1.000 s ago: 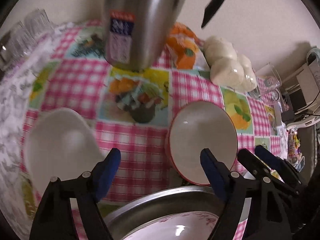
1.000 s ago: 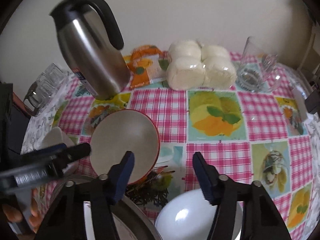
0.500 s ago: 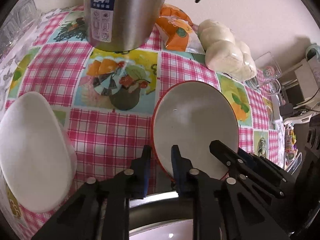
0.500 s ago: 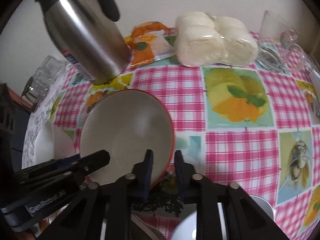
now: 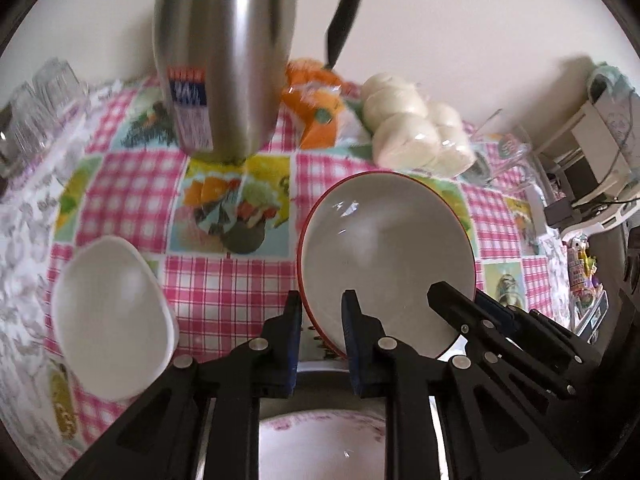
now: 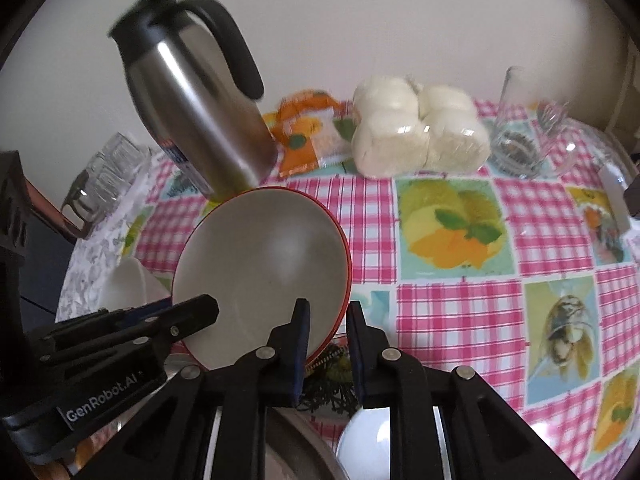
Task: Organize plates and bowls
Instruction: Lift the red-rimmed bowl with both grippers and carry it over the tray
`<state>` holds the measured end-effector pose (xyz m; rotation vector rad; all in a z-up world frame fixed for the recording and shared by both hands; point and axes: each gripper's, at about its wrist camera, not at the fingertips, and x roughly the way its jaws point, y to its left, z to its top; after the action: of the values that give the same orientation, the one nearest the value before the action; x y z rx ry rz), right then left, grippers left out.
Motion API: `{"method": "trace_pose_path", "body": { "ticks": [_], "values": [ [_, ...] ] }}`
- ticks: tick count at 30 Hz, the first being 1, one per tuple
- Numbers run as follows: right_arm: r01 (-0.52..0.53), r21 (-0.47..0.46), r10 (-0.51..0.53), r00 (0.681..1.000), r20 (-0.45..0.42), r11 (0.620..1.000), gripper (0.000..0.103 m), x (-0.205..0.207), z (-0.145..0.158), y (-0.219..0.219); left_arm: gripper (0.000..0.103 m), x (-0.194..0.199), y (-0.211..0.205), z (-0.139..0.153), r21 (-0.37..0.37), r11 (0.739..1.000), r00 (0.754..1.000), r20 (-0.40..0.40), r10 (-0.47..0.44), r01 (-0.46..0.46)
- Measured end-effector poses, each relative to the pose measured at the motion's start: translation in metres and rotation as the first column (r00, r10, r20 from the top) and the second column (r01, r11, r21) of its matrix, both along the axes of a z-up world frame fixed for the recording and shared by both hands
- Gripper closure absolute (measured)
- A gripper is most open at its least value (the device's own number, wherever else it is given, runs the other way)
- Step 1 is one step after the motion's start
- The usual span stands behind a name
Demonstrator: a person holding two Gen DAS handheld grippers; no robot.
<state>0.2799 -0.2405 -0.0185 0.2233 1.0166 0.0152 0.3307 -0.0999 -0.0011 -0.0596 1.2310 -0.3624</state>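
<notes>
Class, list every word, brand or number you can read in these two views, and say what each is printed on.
"GenRobot.AI": on the body of the left gripper.
Blue and red label on the steel jug: blurred, unreadable.
Print on the glass mug: too small to read.

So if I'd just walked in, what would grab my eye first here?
Probably the red-rimmed bowl in the middle, tipped up off the pink checked tablecloth with both tongs pinching its near rim, the left tongs and the right tongs. Behind it a steel jug stands by a bag of white buns.
</notes>
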Motion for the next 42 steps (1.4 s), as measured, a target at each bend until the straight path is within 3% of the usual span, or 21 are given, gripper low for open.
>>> {"method": "trace_pose_path", "body": {
  "ticks": [7, 13, 23, 28, 37, 42],
  "values": [
    [0.012, 0.001, -0.012, 0.998, 0.068, 1.000, 0.083, -0.034, 0.048, -0.007, 0.082, -0.030, -0.007, 0.048, 0.014, 0.999, 0.997, 0.072, -0.031, 0.030],
    [0.016, 0.014, -0.017, 0.996, 0.083, 1.000, 0.083, -0.068, 0.062, -0.008, 0.082, -0.066, -0.005, 0.055, 0.040, 0.998, 0.995, 0.085, -0.043, 0.040],
    [-0.023, 0.036, 0.023, 1.000, 0.018, 0.999, 0.083, -0.111, 0.022, 0.016, 0.082, -0.113, 0.018, 0.023, 0.076, 0.997, 0.999, 0.040, -0.019, 0.015],
    [-0.051, 0.040, 0.050, 0.999, 0.012, 0.998, 0.083, -0.122, 0.011, 0.030, 0.082, -0.129, 0.030, 0.021, 0.092, 0.996, 0.998, 0.057, -0.011, 0.006],
    [-0.066, 0.047, 0.066, 0.998, -0.007, 0.997, 0.083, -0.138, -0.002, 0.047, 0.082, -0.149, 0.052, 0.010, 0.057, 0.998, 0.998, 0.055, 0.030, -0.033],
    [-0.052, 0.054, 0.052, 0.999, -0.005, 0.997, 0.083, -0.147, -0.011, 0.050, 0.080, -0.158, 0.061, 0.000, -0.004, 0.996, 0.995, 0.049, 0.090, -0.090]
  ]
}}
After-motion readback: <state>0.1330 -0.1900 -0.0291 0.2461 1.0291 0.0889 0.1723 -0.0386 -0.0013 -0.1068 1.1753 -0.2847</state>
